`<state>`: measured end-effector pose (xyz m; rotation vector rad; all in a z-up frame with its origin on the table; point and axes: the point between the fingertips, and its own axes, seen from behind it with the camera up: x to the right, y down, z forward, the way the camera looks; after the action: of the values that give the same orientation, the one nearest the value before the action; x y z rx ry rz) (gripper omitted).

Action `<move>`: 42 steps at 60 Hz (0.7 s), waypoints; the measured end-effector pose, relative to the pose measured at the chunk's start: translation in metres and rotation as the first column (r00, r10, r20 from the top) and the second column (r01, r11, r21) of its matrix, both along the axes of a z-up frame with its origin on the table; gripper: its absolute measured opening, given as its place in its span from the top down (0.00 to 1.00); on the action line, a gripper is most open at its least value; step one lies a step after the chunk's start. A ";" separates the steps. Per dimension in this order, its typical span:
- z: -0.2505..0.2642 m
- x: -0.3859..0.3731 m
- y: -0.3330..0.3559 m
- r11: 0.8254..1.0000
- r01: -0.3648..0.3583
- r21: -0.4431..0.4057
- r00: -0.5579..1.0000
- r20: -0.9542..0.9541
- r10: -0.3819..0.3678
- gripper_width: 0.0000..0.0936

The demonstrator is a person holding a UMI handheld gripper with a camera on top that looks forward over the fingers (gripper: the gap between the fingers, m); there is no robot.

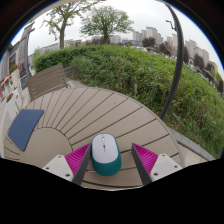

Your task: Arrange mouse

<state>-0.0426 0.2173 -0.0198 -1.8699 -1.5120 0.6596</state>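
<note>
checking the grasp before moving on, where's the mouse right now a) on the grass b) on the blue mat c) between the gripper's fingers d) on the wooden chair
c: the white and teal mouse sits between the two pink pads of the gripper, over the round wooden table, well away from the blue mat.

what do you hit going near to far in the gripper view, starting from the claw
claw open with the white and teal mouse between its fingers → slatted wooden table → wooden chair → green hedge → trees and distant buildings
</note>
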 end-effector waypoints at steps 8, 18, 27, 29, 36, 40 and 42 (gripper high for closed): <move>0.000 -0.002 -0.001 1.000 -0.001 -0.001 1.000 -0.001 0.001 0.20; 0.003 -0.001 -0.011 1.000 -0.016 -0.004 0.998 0.057 0.016 0.54; 0.056 -0.028 -0.052 0.998 -0.068 -0.014 0.998 0.004 0.068 0.55; 0.071 -0.041 -0.070 0.996 -0.090 -0.020 0.996 -0.019 0.090 0.54; 0.117 -0.082 -0.143 0.988 -0.135 -0.079 0.988 -0.083 0.129 0.55; 0.123 -0.100 -0.193 0.982 -0.154 -0.111 0.985 -0.096 0.144 0.55; 0.125 -0.105 -0.221 0.979 -0.160 -0.123 0.985 -0.091 0.150 0.54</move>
<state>-0.1479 -0.0037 0.1051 -1.8081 -1.6072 0.9152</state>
